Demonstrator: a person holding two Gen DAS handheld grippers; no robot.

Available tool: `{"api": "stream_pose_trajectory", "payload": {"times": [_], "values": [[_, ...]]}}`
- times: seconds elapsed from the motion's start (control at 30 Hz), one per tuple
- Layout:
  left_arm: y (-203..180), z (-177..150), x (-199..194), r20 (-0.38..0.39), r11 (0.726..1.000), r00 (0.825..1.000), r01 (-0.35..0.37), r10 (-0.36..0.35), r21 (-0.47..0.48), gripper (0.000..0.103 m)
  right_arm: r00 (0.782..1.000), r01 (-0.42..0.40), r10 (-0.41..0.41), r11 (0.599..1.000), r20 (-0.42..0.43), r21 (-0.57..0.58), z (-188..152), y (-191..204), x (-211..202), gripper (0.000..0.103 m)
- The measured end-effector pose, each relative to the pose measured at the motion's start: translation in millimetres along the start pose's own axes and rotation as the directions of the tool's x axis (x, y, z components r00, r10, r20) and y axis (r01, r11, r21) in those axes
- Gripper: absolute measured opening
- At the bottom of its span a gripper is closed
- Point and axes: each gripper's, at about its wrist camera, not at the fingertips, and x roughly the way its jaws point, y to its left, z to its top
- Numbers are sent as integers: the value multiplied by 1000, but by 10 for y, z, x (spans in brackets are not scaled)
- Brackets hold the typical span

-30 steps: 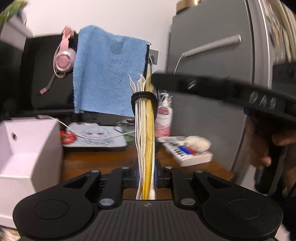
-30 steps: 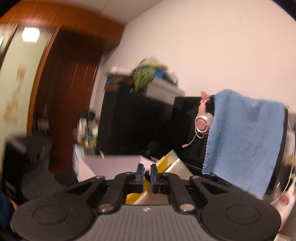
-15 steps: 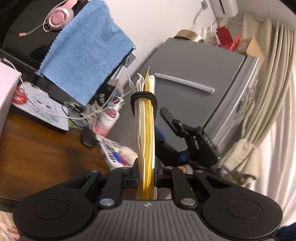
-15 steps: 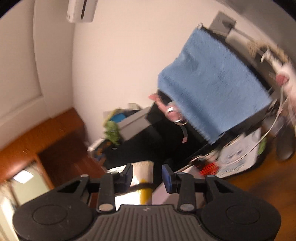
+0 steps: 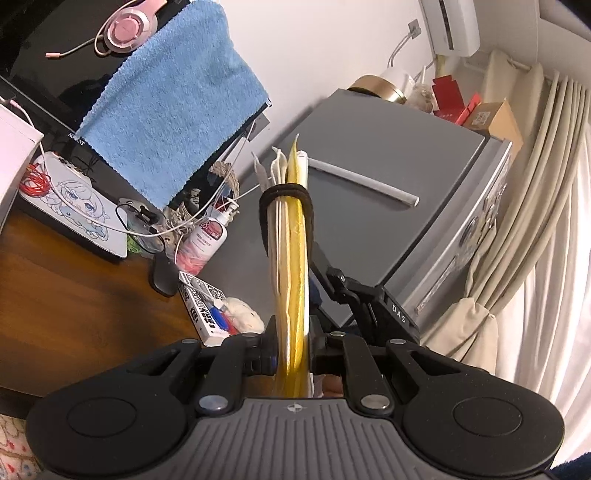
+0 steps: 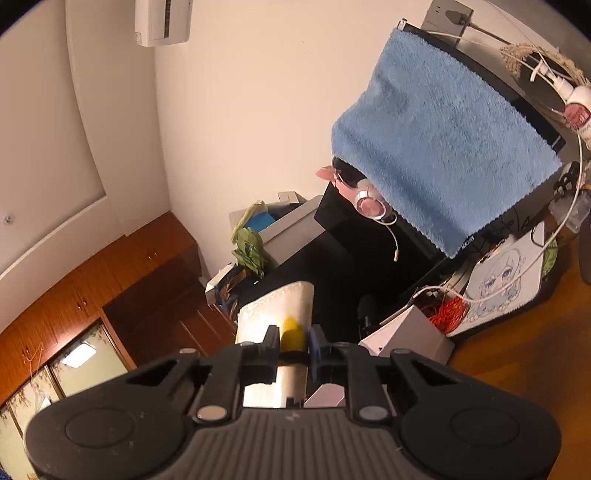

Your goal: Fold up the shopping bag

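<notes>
Hiding its lower end behind the left tongs, folded shopping bag standing upright, squeezed edge-on between both jaws. Showing as thin cream and glossy yellow layers, fanning into pointed tips at the top, cinched by a black elastic band. Held in the air, near the right edge of the wooden desk, in front of the grey fridge.

Peeking out to the right behind the bag, right tongs only partly visible in the left view, fingertips lost behind the fabric; a fragment of a hand cut off at the body's edge.

Showing in the right view alone: the bag's broad face, matte cream weave with a stitched edge and a yellow patch, lying between the parted jaws of the right tongs; a dark band crossing the gap between them, contact with the fingers impossible to judge. Lower part of the bag washed out by glare.

Appearing in both views: fluffy blue towel draped over a black monitor, pink headset hanging on it. Blurred cupboards far left in the right view only.
</notes>
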Motion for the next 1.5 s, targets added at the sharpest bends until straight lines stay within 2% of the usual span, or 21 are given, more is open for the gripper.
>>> {"api": "stream_pose_trajectory", "payload": {"times": [0.07, 0.17, 0.27, 0.3, 0.33, 0.37, 0.47, 0.53, 0.6, 0.73, 0.83, 0.93, 1.0, 1.17, 1.27, 1.33, 1.37, 1.43, 1.47, 1.5], "values": [[-31, -7, 4, 8, 998, 999, -46, 45, 31, 13, 1000, 2, -2, 1000, -3, -3, -16, 8, -7, 18], [-121, -35, 31, 38, 980, 986, -163, 160, 114, 13, 995, 95, -90, 990, 44, -107, -10, 142, -29, 18], [-206, -81, 79, 66, 946, 966, -258, 250, 194, 13, 985, 166, -147, 951, 93, -259, -8, 414, -10, 22], [-231, -101, 98, 73, 935, 960, -280, 271, 218, 13, 981, 188, -163, 930, 104, -316, -24, 532, 22, 28], [-248, -116, 115, 76, 926, 955, -295, 285, 235, 13, 977, 209, -179, 906, 112, -369, -44, 642, 58, 35], [-270, -135, 132, 82, 915, 951, -311, 300, 256, 13, 973, 230, -197, 874, 119, -428, -73, 757, 106, 36], [-338, -201, 172, 105, 871, 931, -365, 351, 328, 13, 957, 285, -258, 746, 133, -602, -191, 1081, 290, 36], [-382, -252, 189, 126, 839, 919, -392, 372, 378, 13, 950, 295, -283, 667, 134, -684, -254, 1226, 393, 36], [-406, -283, 204, 135, 821, 916, -398, 376, 410, 13, 944, 295, -304, 596, 130, -747, -307, 1339, 486, 38], [-443, -321, 225, 146, 796, 911, -409, 386, 446, 13, 923, 302, -365, 484, 124, -822, -398, 1450, 639, 39], [-432, -335, 236, 147, 787, 906, -418, 397, 453, 13, 908, 313, -393, 411, 144, -856, -469, 1490, 687, 42], [-431, -340, 256, 151, 778, 901, -429, 408, 458, 13, 899, 315, -413, 376, 147, -872, -521, 1512, 710, 42], [-433, -336, 257, 155, 775, 899, -433, 410, 459, 13, 899, 295, -421, 382, 119, -876, -544, 1506, 716, 42], [-406, -319, 232, 147, 790, 902, -428, 406, 439, 13, 899, 260, -433, 392, 72, -883, -613, 1484, 716, 42], [-404, -314, 219, 148, 794, 902, -427, 405, 432, 13, 903, 254, -427, 434, 51, -864, -600, 1464, 683, 42], [-395, -299, 200, 147, 806, 907, -418, 394, 420, 13, 912, 253, -409, 493, 35, -832, -545, 1423, 647, 42], [-385, -283, 181, 145, 817, 912, -407, 382, 408, 14, 920, 253, -390, 543, 26, -801, -495, 1388, 615, 43], [-346, -243, 131, 130, 855, 930, -368, 344, 365, 14, 945, 245, -327, 684, 12, -687, -340, 1273, 517, 48], [-316, -215, 100, 120, 879, 940, -341, 319, 334, 14, 953, 238, -302, 736, 8, -634, -289, 1199, 475, 49], [-281, -188, 73, 108, 902, 951, -309, 290, 300, 14, 958, 232, -287, 765, 5, -601, -276, 1128, 450, 50]]}}
